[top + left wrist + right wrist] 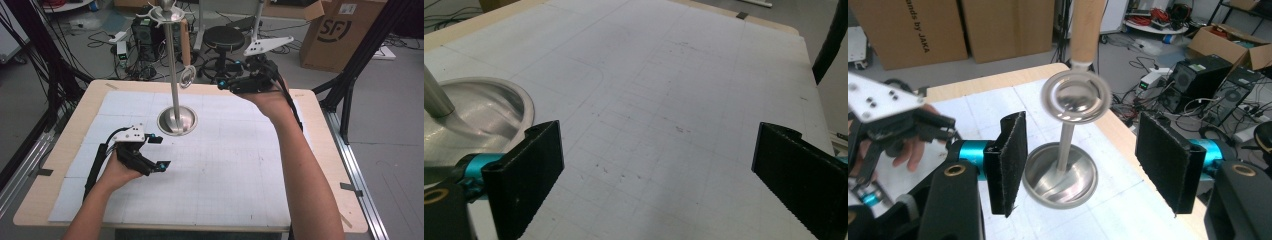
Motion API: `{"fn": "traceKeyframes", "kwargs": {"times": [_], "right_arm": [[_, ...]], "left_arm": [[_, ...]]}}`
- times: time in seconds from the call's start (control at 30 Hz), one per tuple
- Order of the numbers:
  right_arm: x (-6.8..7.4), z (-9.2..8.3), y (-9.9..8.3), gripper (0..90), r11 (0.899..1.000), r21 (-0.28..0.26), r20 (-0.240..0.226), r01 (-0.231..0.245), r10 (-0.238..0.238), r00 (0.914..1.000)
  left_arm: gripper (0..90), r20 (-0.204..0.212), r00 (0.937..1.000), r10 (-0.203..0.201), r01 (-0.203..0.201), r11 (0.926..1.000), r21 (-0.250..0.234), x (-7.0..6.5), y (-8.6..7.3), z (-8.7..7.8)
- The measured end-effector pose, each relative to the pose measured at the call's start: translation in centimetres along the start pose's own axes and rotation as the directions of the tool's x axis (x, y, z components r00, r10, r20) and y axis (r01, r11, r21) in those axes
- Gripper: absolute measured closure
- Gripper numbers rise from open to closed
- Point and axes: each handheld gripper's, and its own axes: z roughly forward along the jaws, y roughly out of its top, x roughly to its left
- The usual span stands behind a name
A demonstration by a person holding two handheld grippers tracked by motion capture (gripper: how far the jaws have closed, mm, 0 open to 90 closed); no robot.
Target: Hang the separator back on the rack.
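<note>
A metal stand (173, 65) with a round base (177, 120) rises from the white gridded mat (225, 165). From its top hooks hangs a utensil with a wooden handle (185, 46) and a round metal head (187, 76). My right gripper (227, 75) is held in the air just right of that head, open. In the right gripper view the head (1076, 96) looks blurred, beyond the spread jaws of my right gripper (1080, 160) and untouched, with the base (1060, 175) below. My left gripper (160, 152) rests open on the mat beside the base (474, 115), nothing inside my left gripper (656, 170).
The wooden table (320, 150) ends close behind the stand. On the floor beyond are a black stool (223, 37), a computer tower (147, 32), cables and a cardboard box (340, 30). Black frame posts (350, 75) stand at both sides.
</note>
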Motion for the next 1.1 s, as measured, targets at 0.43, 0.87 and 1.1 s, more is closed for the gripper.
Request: {"fn": "traceKeyframes", "kwargs": {"times": [0.43, 0.87, 1.1], "right_arm": [[1.0, -1.3, -4.8, 28.8, 0.999, -0.02, -0.027, -0.045, 0.045, 0.9986], [1.9, -3.0, -11.6, 23.0, 0.992, -0.044, 0.031, -0.118, 0.119, 0.9924], [3.1, -3.2, -15.7, 22.8, 0.988, -0.051, 0.047, -0.146, 0.148, 0.9878]], "left_arm": [[7.0, -0.017, 0.9998, -0.013, 0.012, 0.9995, -0.028, 0.4, 0.0, -1.0], [7.0, -0.016, 0.9998, -0.014, 0.014, 0.9993, -0.033, 0.4, 0.1, -1.1], [7.0, -0.022, 0.9996, -0.016, 0.015, 0.9996, -0.025, 0.5, -0.1, -1.2]]}}
